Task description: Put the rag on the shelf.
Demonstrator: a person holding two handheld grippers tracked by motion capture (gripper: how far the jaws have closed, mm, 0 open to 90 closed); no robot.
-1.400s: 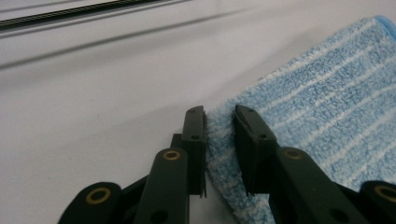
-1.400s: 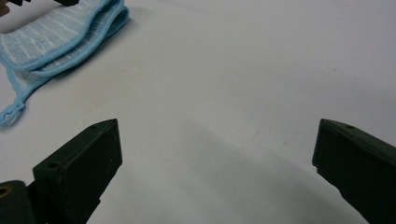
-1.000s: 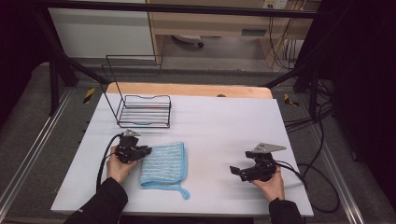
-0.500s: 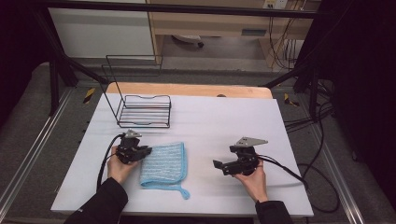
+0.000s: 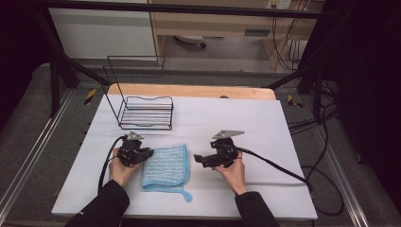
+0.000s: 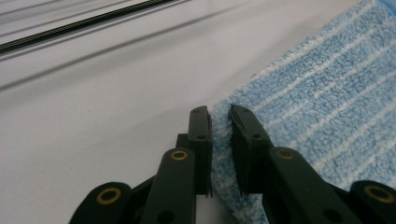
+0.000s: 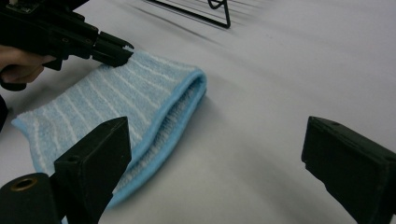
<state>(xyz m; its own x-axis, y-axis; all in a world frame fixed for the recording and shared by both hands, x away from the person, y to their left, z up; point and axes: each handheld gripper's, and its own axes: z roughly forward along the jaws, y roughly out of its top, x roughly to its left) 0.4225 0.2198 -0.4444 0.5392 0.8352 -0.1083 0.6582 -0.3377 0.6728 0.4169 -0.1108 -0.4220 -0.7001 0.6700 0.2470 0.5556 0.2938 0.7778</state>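
A folded light-blue striped towel [image 5: 166, 165] lies on the white table [image 5: 265, 127], a hanging loop at its near corner. My left gripper [image 5: 147, 153] is at the towel's far left corner. In the left gripper view its jaws are closed on the towel's [image 6: 322, 98] edge, with terry cloth pinched between them at the left gripper [image 6: 219, 116]. My right gripper [image 5: 198, 160] hovers just right of the towel, jaws wide apart and pointing left at it. In the right gripper view the right gripper [image 7: 215, 130] is held low and frames the towel's [image 7: 116, 102] folded edge, with the left gripper [image 7: 112, 50] beyond.
A black wire rack [image 5: 145, 112] stands at the back left of the table, behind the towel. Cables trail from both grippers, the right one [image 5: 279, 168] running toward the table's right edge. A wooden strip [image 5: 189, 91] lines the far edge.
My right gripper has moved left across the table toward the towel. The left gripper and the towel have stayed put.
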